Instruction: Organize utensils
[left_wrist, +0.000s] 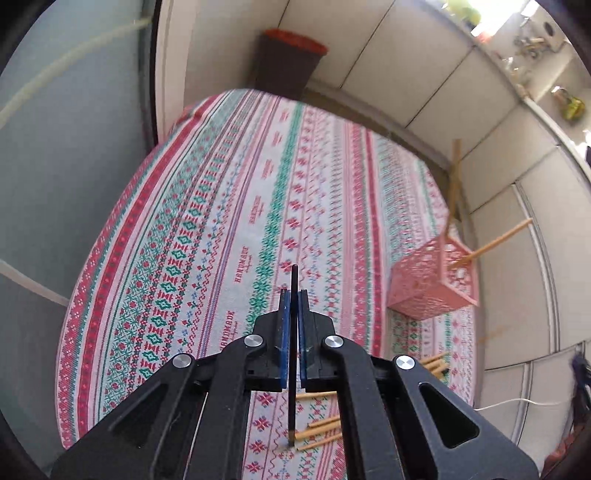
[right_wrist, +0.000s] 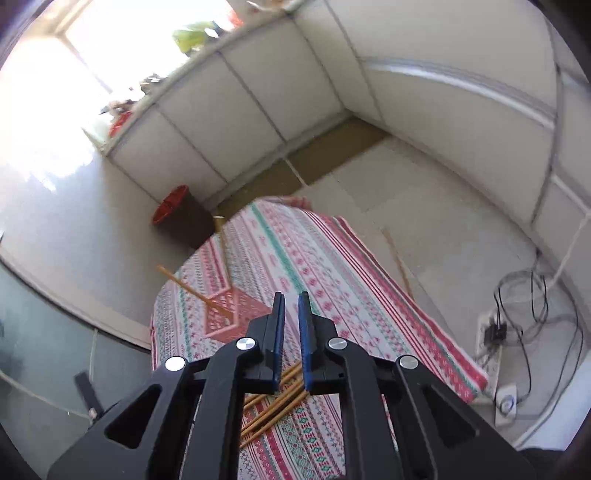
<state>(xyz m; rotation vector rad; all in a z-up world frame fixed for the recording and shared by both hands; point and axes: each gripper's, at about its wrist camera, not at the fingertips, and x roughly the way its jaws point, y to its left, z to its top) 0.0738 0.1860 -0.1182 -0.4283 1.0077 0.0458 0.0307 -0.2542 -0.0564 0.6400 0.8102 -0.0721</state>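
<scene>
Here, a black chopstick (left_wrist: 293, 350) is pinched between the blue pads (left_wrist: 283, 332) of the left gripper (left_wrist: 293, 295), whose jaws are closed on it; the stick runs lengthwise between the pads, its far tip beyond the fingertips and its near end low over the patterned tablecloth (left_wrist: 221, 221). Loose wooden chopsticks (left_wrist: 319, 432) lie on the cloth beneath and just right of it. To the right, a pink lattice basket (left_wrist: 432, 284) stands on the cloth with two wooden sticks (left_wrist: 491, 240) leaning out of it. The right gripper (right_wrist: 291, 299) hovers above another cluster of wooden chopsticks (right_wrist: 273, 406); its jaws are almost closed, a narrow gap between the pads, holding nothing. A red-rimmed bin (right_wrist: 177, 214) stands on the floor beyond the table.
</scene>
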